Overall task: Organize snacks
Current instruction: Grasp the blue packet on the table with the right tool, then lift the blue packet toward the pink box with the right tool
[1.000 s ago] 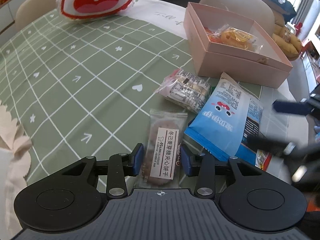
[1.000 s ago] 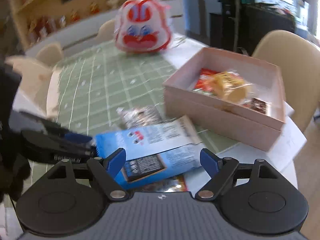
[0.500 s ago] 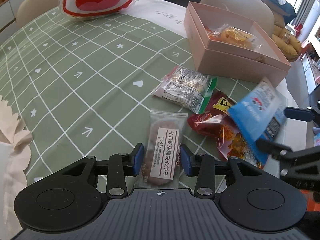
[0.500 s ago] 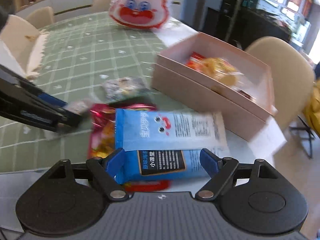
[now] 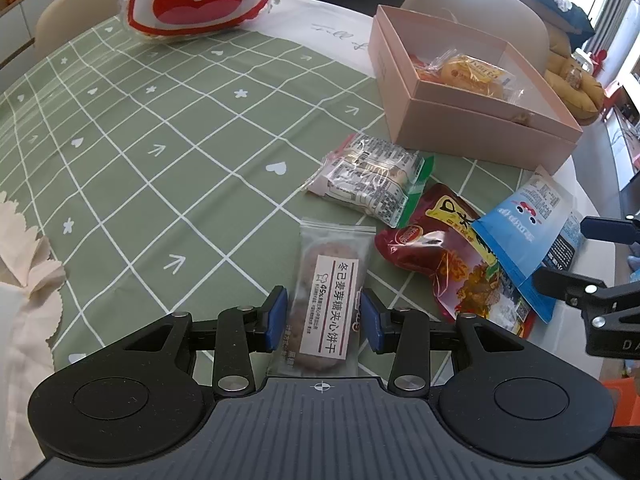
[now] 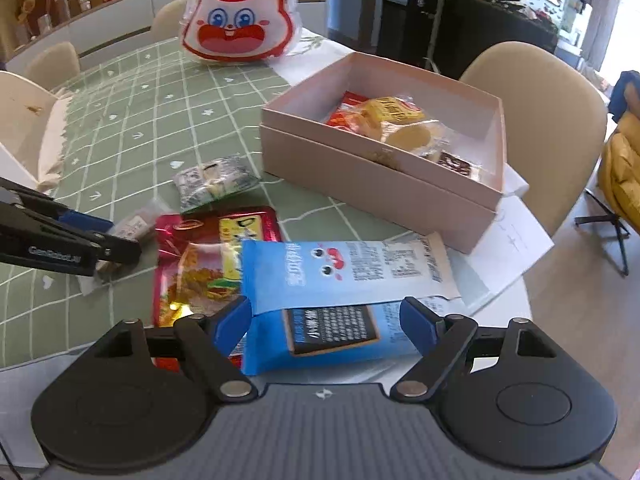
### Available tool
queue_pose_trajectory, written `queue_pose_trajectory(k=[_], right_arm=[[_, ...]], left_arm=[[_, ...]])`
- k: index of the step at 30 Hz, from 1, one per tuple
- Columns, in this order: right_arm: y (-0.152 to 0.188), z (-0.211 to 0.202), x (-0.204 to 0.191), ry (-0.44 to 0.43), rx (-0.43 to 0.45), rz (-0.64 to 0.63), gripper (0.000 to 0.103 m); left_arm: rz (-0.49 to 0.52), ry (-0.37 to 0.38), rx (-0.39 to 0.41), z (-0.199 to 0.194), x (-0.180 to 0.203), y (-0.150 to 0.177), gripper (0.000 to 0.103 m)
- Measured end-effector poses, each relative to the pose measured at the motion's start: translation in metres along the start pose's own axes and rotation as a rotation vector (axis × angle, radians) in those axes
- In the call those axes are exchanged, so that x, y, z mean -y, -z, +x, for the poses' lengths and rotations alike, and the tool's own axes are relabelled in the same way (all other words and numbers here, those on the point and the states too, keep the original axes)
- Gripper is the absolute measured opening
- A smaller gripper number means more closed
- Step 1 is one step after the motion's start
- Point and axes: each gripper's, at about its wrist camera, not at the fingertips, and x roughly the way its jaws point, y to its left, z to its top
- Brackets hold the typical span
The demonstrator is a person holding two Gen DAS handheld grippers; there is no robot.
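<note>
Each wrist fisheye looks steeply down, close over its own fingers, onto the green checked tablecloth (image 5: 168, 128). Both share the pink box (image 5: 472, 136) (image 6: 372, 184) (and the rabbit-face bag (image 6: 240, 20)).

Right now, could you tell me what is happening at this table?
A person is sorting snacks with two handheld tools. The left tool straddles a clear biscuit packet on the green tablecloth. The right tool clasps a blue snack bag. The pink box already holds a few snacks.
</note>
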Motion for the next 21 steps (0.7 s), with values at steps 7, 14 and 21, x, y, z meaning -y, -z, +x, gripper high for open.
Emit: queue_pose_trajectory(k=[7,14,21], right_arm=[[0.003,0.009,-0.003,-0.055,-0.055,0.039,0.083],[-0.012,0.004,-0.017,-0.057,0.01,-0.003,0.083],[-0.036,0.019,-0.022,-0.004,0.034,-0.023,0.078]], left_arm=[[-0.004,0.005,0.013,-0.001,-0.001,0.002,0.045],[-0.001,0.003,0.019,-0.001,-0.001,0.002,0.045],[-0.003,0.004,0.026,-0.002,-0.001,0.004,0.045]])
